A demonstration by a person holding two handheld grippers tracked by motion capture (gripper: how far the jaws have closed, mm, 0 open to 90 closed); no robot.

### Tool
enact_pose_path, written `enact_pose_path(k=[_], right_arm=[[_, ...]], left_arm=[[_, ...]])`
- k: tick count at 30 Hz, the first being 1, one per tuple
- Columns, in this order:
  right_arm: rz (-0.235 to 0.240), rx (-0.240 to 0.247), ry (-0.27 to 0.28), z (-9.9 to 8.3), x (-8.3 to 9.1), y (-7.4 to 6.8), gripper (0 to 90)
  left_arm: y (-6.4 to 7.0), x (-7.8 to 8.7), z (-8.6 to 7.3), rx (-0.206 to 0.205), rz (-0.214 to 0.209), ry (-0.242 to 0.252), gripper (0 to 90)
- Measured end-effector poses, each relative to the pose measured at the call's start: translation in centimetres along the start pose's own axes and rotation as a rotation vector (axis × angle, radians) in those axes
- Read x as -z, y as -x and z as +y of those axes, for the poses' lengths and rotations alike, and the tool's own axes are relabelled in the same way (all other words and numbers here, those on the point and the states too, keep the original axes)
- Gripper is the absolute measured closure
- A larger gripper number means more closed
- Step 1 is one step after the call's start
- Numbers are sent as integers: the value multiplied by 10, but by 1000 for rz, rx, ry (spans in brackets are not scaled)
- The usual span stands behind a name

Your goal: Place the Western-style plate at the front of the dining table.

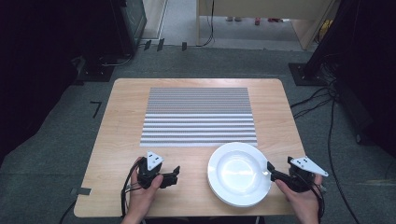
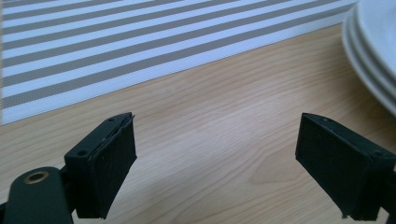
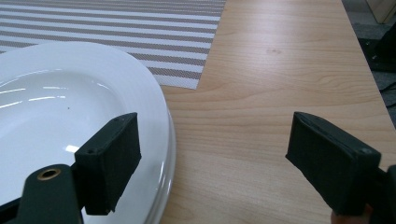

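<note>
Both grippers, left (image 1: 172, 176) and right (image 1: 272, 171), open-fingered beside seemingly unmarked stacked plates (image 1: 239, 173).

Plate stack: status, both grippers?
Right gripper open, one jaw over the rim of the plate stack, nothing gripped. Left gripper open over bare table. Striped mat behind; nothing in the way.

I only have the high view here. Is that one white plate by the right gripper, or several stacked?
Observer: Several. The left gripper view shows the plate stack with three rims layered at its edge.
Operator: Is the right gripper closed on it?
Observer: No. In the right gripper view the right gripper is open, one jaw over the top rim, the other over bare table.
Operator: And the left gripper?
Observer: The left gripper is open over bare wood, between the striped mat and the stack.
</note>
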State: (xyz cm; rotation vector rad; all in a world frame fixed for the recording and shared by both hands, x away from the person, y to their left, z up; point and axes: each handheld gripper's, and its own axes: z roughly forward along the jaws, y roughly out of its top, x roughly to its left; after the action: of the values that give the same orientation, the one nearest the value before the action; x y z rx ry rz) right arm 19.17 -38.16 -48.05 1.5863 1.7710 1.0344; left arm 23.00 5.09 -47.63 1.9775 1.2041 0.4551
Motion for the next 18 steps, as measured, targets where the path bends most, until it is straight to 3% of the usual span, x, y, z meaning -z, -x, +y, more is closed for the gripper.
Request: enact_pose_path(k=[9,14,18], right_arm=[[15,-9,-3,0,-1,-2,234],[64,-14,-1,-1,-1,-3,413],[86,-36,-1,-1,-2,-3,468]], left_arm=[[25,-12,10,-21,-59,1,122],[37,-19,16,-10,-101,10,122],[45,-23,19,-3,-130,11,123]])
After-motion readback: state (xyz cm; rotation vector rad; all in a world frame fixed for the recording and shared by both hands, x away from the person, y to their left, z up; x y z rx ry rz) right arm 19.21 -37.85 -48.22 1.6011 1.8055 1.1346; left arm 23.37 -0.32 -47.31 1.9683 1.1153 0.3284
